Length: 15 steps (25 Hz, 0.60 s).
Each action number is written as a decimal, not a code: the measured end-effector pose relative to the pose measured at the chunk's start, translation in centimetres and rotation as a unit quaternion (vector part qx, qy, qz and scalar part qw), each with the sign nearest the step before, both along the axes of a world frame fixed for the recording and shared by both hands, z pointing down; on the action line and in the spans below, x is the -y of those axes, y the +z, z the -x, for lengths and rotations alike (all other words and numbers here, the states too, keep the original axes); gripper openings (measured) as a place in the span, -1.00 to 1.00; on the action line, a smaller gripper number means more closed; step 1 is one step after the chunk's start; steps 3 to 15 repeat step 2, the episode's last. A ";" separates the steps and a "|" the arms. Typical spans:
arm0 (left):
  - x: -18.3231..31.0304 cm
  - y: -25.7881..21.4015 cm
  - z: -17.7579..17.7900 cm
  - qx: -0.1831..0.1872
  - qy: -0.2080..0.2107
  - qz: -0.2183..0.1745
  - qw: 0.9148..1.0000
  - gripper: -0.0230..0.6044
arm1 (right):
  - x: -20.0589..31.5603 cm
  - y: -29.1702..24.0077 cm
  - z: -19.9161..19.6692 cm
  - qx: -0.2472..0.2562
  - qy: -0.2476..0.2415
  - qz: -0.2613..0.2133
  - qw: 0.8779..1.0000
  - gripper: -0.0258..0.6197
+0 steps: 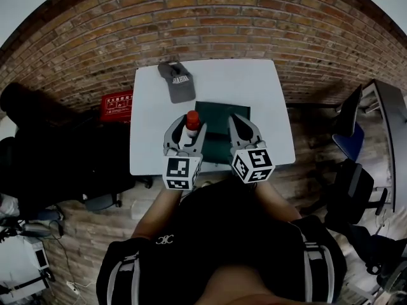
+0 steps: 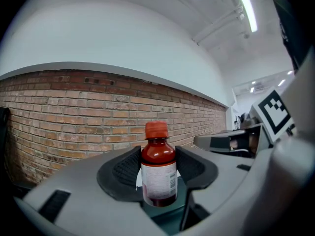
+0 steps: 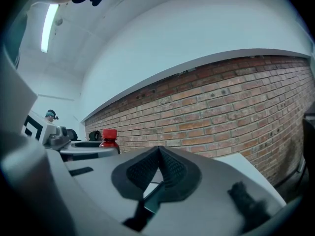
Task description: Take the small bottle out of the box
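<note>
Left tongs (image 2: 158,170) clamp the small bottle (image 2: 158,154) (right tongs (image 3: 158,167) closed, empty) above white table (image 1: 229,81) by brick wall (image 1: 191,18).

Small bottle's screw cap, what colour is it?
Red: the plastic cap on the small brown bottle shows clearest in the left gripper view.

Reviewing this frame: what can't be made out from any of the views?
1. Inside of the box: in the head view the left gripper and right gripper cover much of it, so other contents are unknown.
2. Label print on the small bottle: left gripper view, too small and blurred to read.
3. Whether the small bottle's base has cleared the box: no view shows it.
4. Lettering on the grey cap: head view, too small.
</note>
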<state>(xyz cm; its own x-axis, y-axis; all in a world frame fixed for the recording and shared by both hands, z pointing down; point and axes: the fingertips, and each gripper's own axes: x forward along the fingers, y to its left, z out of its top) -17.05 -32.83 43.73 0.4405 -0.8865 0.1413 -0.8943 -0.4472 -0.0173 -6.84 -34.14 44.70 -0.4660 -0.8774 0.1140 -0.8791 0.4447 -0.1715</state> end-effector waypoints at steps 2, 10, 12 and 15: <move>-0.2 0.1 -0.3 0.002 0.003 0.003 1.000 -0.20 | -0.2 0.1 -0.2 0.002 0.001 0.002 1.000 -0.83; -0.2 0.1 -0.3 0.002 0.003 0.003 1.000 -0.20 | -0.2 0.1 -0.2 0.002 0.001 0.002 1.000 -0.83; -0.2 0.1 -0.3 0.002 0.003 0.003 1.000 -0.20 | -0.2 0.1 -0.2 0.002 0.001 0.002 1.000 -0.83; -0.2 0.1 -0.3 0.002 0.003 0.003 1.000 -0.20 | -0.2 0.1 -0.2 0.002 0.001 0.002 1.000 -0.83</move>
